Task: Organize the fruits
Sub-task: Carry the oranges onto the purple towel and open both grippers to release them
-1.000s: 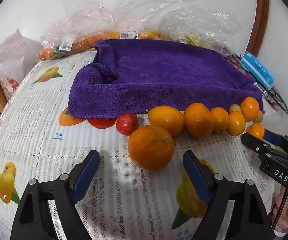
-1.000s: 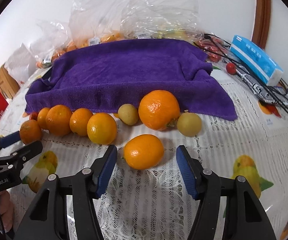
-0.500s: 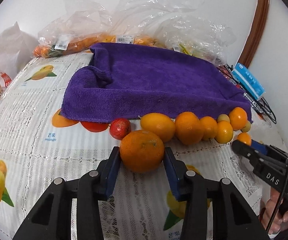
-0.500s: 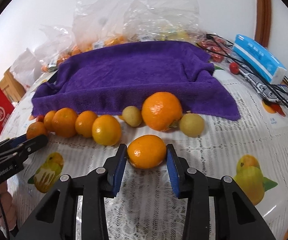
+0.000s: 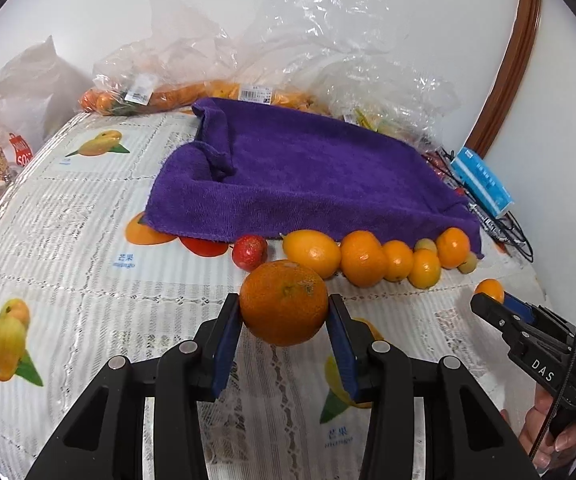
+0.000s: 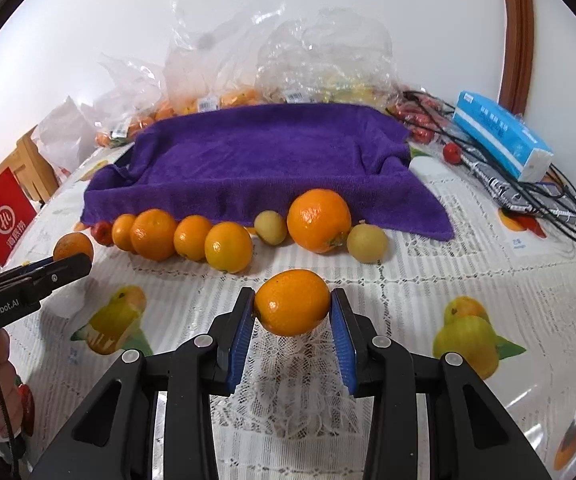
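My left gripper (image 5: 284,314) is shut on a big round orange (image 5: 284,300), held just above the lace tablecloth (image 5: 68,240). My right gripper (image 6: 291,312) is shut on a smaller oval orange (image 6: 291,300), also off the cloth. Each gripper shows at the edge of the other view with its fruit. Behind them a row of oranges (image 6: 192,238), two pale yellow-green fruits (image 6: 367,243) and a small red fruit (image 5: 250,251) lines the front edge of a purple towel (image 5: 307,176).
Clear plastic bags of fruit (image 5: 192,92) lie behind the towel against the wall. A blue tissue pack (image 6: 499,136) and black cables (image 6: 547,200) lie at the right. A red paper bag (image 6: 4,216) stands off the table's left edge. A hand (image 5: 547,432) grips the right tool.
Both grippers closed from open onto the fruit between their pads. Each then rose a little with its orange, and the view pulled back slightly from the row.
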The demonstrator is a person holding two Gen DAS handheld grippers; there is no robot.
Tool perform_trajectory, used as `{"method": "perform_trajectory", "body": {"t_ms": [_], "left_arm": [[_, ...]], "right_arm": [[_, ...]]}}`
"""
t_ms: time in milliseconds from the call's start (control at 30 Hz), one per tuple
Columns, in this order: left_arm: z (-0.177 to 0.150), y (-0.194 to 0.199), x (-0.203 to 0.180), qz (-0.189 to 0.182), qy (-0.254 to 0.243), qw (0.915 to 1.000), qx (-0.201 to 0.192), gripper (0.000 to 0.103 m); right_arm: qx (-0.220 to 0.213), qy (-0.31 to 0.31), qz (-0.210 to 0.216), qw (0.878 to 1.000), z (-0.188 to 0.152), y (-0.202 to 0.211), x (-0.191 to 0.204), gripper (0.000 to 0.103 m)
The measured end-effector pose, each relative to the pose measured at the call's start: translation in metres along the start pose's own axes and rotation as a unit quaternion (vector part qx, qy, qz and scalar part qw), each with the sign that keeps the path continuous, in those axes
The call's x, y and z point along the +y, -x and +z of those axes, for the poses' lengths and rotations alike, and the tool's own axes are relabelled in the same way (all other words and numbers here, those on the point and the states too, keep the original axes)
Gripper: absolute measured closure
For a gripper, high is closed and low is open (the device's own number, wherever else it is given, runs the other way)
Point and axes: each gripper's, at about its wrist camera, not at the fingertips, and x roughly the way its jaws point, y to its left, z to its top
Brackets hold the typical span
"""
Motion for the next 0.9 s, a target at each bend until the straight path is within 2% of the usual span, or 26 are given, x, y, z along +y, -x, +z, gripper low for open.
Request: {"method": "perform_trajectory", "body": {"t_ms": [167,400,600,900], "left_arm": [[0.012,0.018,-0.006,0.005,-0.008,0.9998,-0.017,0.062],[0.042,0.038,-0.019,0.016,-0.023,0.9983,-0.051,0.062],[0.067,0.040,-0.030,0.037,-0.038,0.9958,-0.075,0.062],[0.098,0.020,-0.027,0.033,-0.024,0.9947,-0.094,0.062]], "right_arm": [[-0.014,-0.009,0.009,1.000,0.010,0.016,-0.001,0.065],[-0.054,-0.004,0.005,0.999,0.041,0.035,0.000,0.065],[-0.088,0.000,0.003,0.996,0.070,0.048,0.000,0.065],[-0.109,-0.002,0.008,0.994,0.099,0.037,-0.005,0.065]]}}
